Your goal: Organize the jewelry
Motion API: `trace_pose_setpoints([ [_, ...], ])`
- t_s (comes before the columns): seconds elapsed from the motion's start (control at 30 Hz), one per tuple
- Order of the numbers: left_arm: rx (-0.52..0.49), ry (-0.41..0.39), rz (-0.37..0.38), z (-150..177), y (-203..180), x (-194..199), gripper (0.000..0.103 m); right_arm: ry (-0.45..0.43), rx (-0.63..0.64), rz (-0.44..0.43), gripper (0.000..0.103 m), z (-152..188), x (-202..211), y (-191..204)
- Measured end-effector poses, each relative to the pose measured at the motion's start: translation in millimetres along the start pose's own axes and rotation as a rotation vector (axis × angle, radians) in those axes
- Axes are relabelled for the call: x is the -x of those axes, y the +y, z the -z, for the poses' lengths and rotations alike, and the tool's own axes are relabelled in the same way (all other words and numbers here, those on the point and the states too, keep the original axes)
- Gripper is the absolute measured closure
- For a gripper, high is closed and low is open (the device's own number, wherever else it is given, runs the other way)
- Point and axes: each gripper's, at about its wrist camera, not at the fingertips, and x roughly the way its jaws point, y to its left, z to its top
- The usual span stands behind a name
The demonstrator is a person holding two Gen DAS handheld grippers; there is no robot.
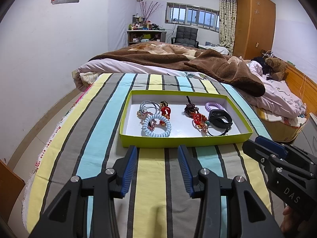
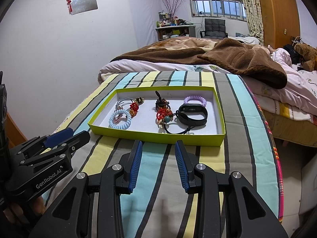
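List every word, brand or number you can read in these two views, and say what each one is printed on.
"DAS": on the black body of the right gripper, seen from the left wrist view.
"GenRobot.AI": on the black body of the left gripper, seen from the right wrist view.
Red print along the striped cloth's left edge: too small to read.
Black fitness band screen: unreadable.

A shallow lime-green box (image 1: 184,139) with a white floor lies flat on the striped cloth, open at the top. In its left part a pale blue spiral hair tie (image 1: 157,126) lies flat, touching a bundle of thin grey-blue elastic loops (image 1: 147,106) and red-and-gold beaded charms (image 1: 165,110). Toward the middle sits a dark beaded bracelet (image 1: 191,108) against a red knotted ornament (image 1: 199,119) with what may be a teal bead. At the right, a lilac spiral hair tie (image 1: 214,106) lies behind a black fitness band (image 1: 220,118), its strap curved into a loop.
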Motion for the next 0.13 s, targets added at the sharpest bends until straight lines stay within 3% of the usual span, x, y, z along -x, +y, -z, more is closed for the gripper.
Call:
trace_pose_setpoints([
  [0.13, -0.004, -0.001, -0.004, 0.4, -0.8, 0.7, 0.058, -0.004, -0.002, 0.0, 0.068, 0.3, 1.9, 0.2],
])
